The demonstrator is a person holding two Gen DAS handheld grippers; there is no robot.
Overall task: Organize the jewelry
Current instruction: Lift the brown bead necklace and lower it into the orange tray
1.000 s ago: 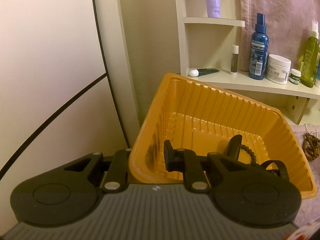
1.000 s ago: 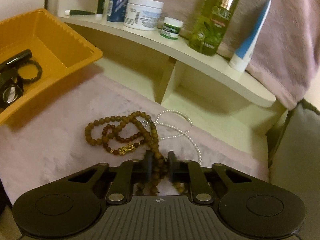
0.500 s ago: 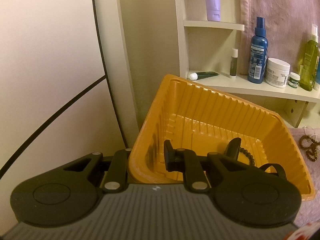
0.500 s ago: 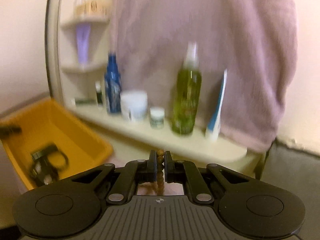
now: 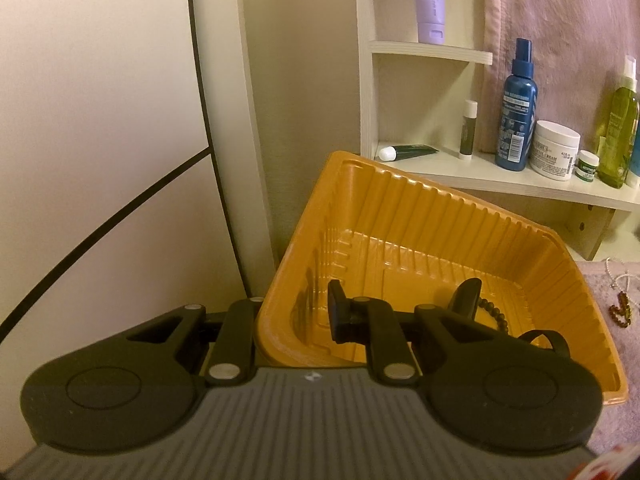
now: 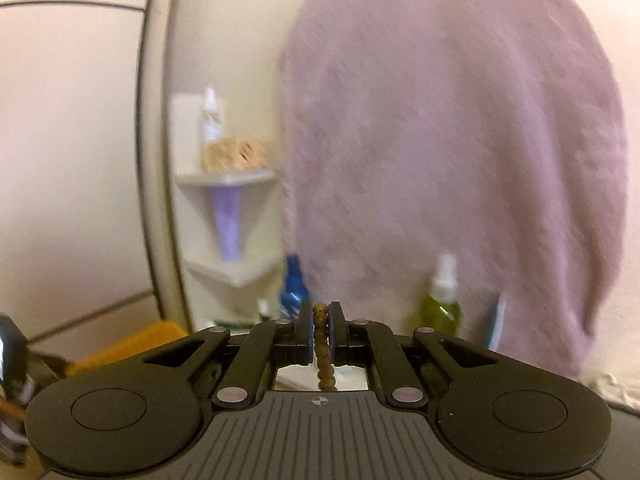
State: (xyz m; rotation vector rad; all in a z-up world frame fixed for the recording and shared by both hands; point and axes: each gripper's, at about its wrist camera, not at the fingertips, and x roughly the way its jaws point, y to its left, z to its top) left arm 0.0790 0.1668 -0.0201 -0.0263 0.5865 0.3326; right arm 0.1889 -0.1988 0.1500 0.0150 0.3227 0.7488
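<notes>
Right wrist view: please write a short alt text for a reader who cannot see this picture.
The right gripper is shut on a strand of brown beads that hangs down between its fingers. Behind it, blurred, a pink towel hangs beside white corner shelves with bottles. An orange tray shows at lower left.

The left wrist view is aimed down, close over the orange tray (image 5: 460,240); the right is aimed nearly level at the towel (image 6: 460,140). Shelf (image 5: 500,178) and bottles are shared.
</notes>
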